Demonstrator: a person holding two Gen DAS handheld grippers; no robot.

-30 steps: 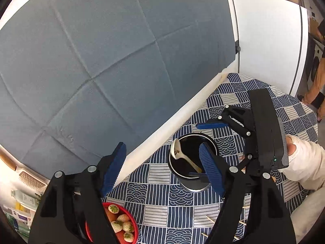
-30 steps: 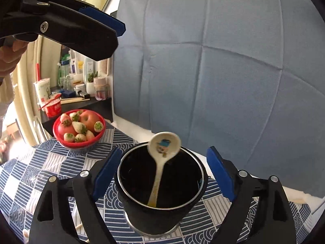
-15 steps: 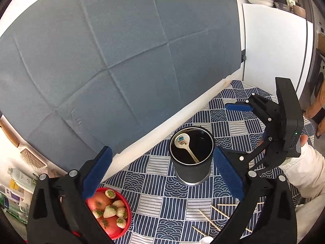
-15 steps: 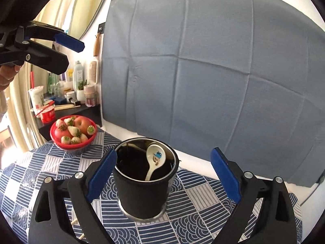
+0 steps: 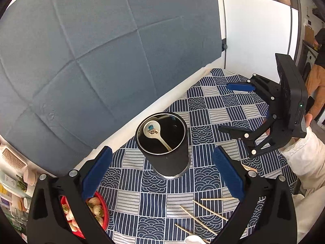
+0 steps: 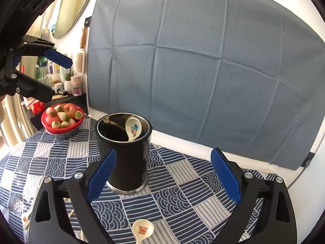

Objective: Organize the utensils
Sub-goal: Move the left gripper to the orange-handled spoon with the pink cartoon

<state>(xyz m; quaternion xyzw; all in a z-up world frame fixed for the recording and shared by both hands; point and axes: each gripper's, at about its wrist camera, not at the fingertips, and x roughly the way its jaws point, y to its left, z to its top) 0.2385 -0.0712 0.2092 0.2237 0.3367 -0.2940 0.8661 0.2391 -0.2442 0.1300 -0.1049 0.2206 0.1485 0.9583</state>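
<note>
The left wrist camera looks forward along the left gripper from high up, tilted down onto the desk, with the grey backdrop filling its upper field. The right wrist camera sits lower and looks more level along the right gripper, facing the same backdrop from close by. Both views share the black holder standing near mid-frame, the spoon inside it, and the red fruit bowl. Each camera also catches the other gripper at its edge: right gripper, left gripper.
</note>
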